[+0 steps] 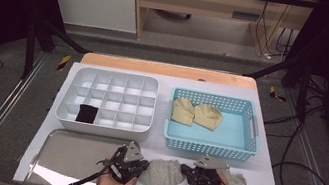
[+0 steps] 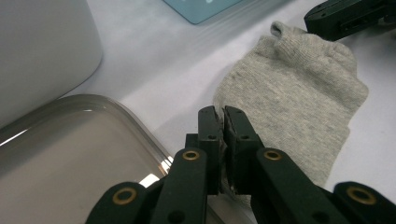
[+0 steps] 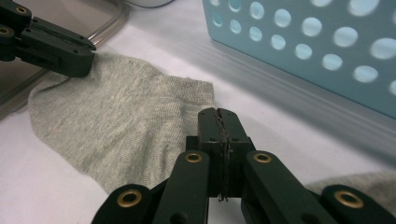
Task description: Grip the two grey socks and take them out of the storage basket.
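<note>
A grey sock (image 1: 163, 172) lies flat on the white table near the front edge, stretched between my two grippers. My left gripper (image 1: 142, 166) is at its left end. In the left gripper view its jaws (image 2: 222, 114) are shut on the edge of the grey sock (image 2: 289, 98). My right gripper (image 1: 185, 169) is at the sock's right end. In the right gripper view its jaws (image 3: 218, 114) are pressed together on the border of the grey sock (image 3: 121, 116). A hand holds each gripper from below.
A second grey sock (image 1: 237, 184) lies to the right of my right gripper. Behind it a blue perforated basket (image 1: 208, 149) holds two yellow socks (image 1: 183, 111). A white compartment box (image 1: 100, 129) holds a black item (image 1: 87, 113). A metal tray (image 1: 70, 158) lies front left.
</note>
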